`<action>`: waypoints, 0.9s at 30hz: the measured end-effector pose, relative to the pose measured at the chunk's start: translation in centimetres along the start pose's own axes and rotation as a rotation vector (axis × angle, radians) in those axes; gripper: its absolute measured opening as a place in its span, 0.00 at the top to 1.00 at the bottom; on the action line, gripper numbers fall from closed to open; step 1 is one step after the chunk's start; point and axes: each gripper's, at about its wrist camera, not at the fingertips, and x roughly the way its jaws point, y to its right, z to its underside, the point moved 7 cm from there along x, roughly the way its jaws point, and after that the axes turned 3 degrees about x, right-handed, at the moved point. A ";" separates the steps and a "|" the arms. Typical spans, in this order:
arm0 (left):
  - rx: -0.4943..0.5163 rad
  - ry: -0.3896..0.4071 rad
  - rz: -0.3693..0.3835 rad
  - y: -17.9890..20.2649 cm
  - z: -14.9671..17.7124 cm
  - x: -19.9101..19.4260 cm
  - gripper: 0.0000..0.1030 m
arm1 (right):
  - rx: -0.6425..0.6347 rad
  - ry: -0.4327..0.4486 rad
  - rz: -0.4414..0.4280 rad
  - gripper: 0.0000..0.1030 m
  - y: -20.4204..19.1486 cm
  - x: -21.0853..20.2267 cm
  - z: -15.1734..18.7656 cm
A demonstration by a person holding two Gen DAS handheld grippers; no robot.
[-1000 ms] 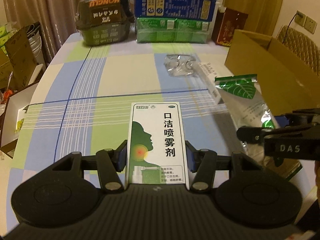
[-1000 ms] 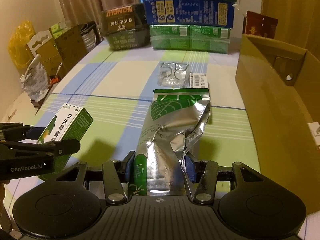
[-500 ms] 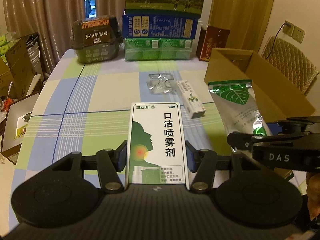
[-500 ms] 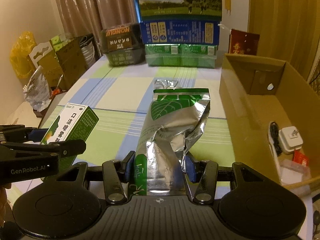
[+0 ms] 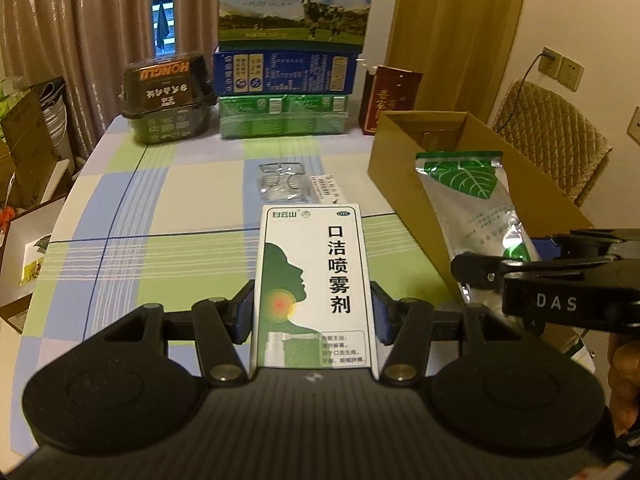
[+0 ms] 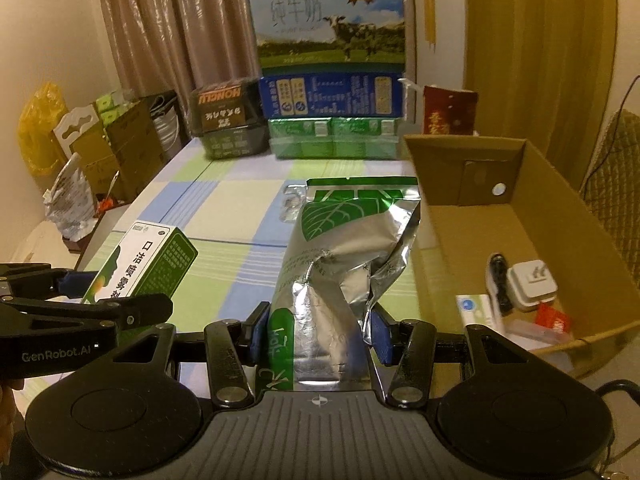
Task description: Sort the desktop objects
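Two loads are up off the counter at once: the left gripper has its fingers clamped on the long sides of a white-and-green spray box, and the right gripper grips the lower end of a silver leaf-print pouch. The open cardboard box sits at about two o'clock from the right gripper, and I judge it the drop spot.

To do this well, carry the pouch over the near wall of the box before letting go; its limp top end will sag and could catch the rim, so clear it with height. A white charger, a black cable and small packets already lie at the near end, so aim for the bare floor farther in. Bring the spray box in second, so the two grippers do not collide.

At twelve o'clock on the counter lie a clear packet and a small labelled box, both unsorted. Stacked milk cartons stand behind, out of the path.
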 end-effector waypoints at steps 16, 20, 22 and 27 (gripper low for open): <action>0.046 0.017 0.043 4.5 -1.6 -0.3 0.51 | 0.026 0.040 0.049 0.53 4.3 -3.2 -0.8; 0.059 0.017 0.053 5.7 -1.9 -0.1 0.51 | 0.033 0.045 0.056 0.53 5.3 -3.6 -0.7; 0.065 0.017 0.060 6.4 -2.0 0.0 0.51 | 0.036 0.045 0.061 0.53 5.8 -3.8 -0.7; 0.076 0.020 0.077 7.9 -2.2 0.1 0.51 | 0.041 0.052 0.076 0.53 7.0 -4.5 -0.7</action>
